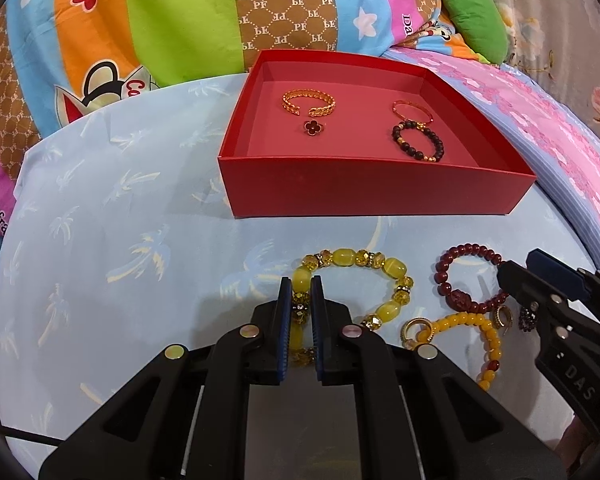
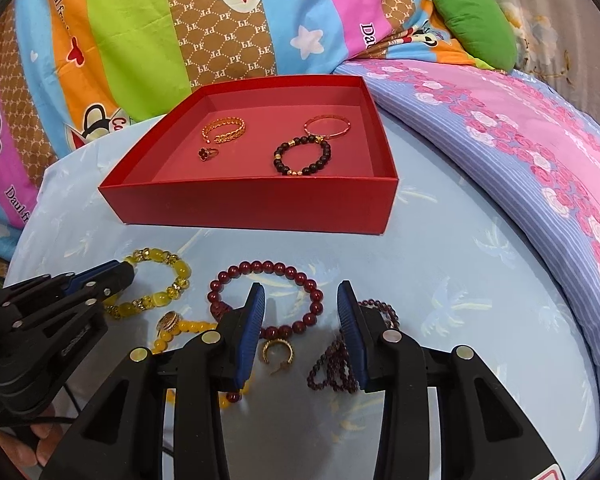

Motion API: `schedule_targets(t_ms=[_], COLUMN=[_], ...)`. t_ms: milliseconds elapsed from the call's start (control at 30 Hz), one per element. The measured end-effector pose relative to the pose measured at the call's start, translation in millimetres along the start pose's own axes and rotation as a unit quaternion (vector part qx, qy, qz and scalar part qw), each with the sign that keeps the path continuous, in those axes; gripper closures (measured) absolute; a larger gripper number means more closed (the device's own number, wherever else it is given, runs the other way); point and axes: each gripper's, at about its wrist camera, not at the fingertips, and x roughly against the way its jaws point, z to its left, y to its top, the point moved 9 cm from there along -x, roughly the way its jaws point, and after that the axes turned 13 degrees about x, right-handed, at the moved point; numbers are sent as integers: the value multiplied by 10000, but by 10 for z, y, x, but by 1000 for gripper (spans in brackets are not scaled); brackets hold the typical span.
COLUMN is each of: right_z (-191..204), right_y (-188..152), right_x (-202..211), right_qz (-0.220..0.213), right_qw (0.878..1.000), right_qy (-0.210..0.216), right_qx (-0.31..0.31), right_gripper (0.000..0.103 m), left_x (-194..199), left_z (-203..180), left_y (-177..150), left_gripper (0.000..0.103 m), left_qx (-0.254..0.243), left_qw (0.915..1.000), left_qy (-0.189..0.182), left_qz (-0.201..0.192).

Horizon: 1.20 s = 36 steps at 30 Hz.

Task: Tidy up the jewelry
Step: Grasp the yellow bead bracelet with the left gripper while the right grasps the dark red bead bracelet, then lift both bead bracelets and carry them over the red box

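Note:
My left gripper [image 1: 301, 294] is shut on the chunky yellow bead bracelet [image 1: 392, 266], which lies on the pale blue sheet. My right gripper [image 2: 301, 292] stands open over the dark red bead bracelet [image 2: 268, 268]; that bracelet's near edge and a gold ring [image 2: 278, 352] lie between its fingers, untouched. A small garnet strand [image 2: 332, 368] lies partly hidden by the right finger. An orange-yellow bead bracelet [image 1: 488, 332] lies beside another gold ring [image 1: 414, 328]. The red box [image 1: 380, 192] behind them holds a gold chain cuff [image 1: 308, 102], a clover ring [image 1: 313, 127], a thin bangle [image 1: 410, 110] and a dark bead bracelet [image 1: 418, 140].
Bright cartoon-print pillows [image 1: 160, 20] rise right behind the box. A pink floral quilt [image 2: 540, 152] runs along the right side, with a green cushion [image 2: 472, 16] at the back. A person's fingers [image 2: 40, 436] show at the lower left of the right wrist view.

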Motion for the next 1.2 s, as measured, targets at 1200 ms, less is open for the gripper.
schedule_targets(t_ms=[1200], right_z=[-10], right_y=[192], right_x=[328], right_qz=[-279], right_qw=[9996], right_qy=[100], right_qx=[8], right_gripper=[95], left_x=[522], left_z=[3], left_y=[195], left_gripper=[94], left_qx=[-7], left_qw=[9989], left_qy=[-316], left_qz=[-345])
